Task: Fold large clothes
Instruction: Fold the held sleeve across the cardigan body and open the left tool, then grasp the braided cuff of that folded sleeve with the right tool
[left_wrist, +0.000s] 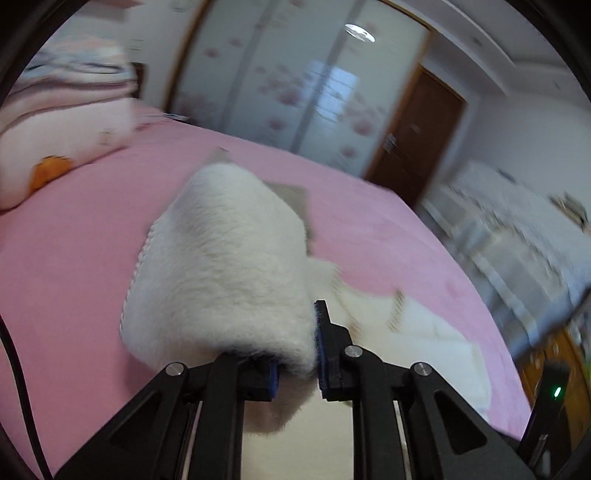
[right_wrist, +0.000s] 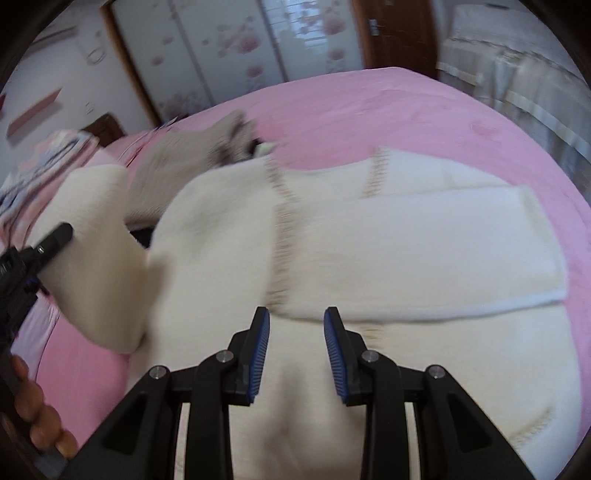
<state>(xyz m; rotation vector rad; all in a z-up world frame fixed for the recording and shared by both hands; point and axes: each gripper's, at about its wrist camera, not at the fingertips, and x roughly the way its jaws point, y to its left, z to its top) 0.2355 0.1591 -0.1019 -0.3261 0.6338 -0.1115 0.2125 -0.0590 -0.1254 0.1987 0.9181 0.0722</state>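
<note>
Sweater (right_wrist: 369, 240) sleeve (left_wrist: 221, 266) pinched in L gripper (left_wrist: 297, 363), lifted off pink bed (left_wrist: 74, 258); R gripper (right_wrist: 296, 356) jaws apart w/ nothing between, over sweater.

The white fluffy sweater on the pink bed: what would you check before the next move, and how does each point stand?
1. Left gripper gripping the white sweater: ok, fabric bunched between its fingers.
2. Right gripper free: ok, open over the sweater, holding nothing.
3. Right sleeve already folded across the body: ok.
4. Lifted part clear of the pink bed: ok.
5. Fold edges aligned: cannot tell, blurred.
</note>
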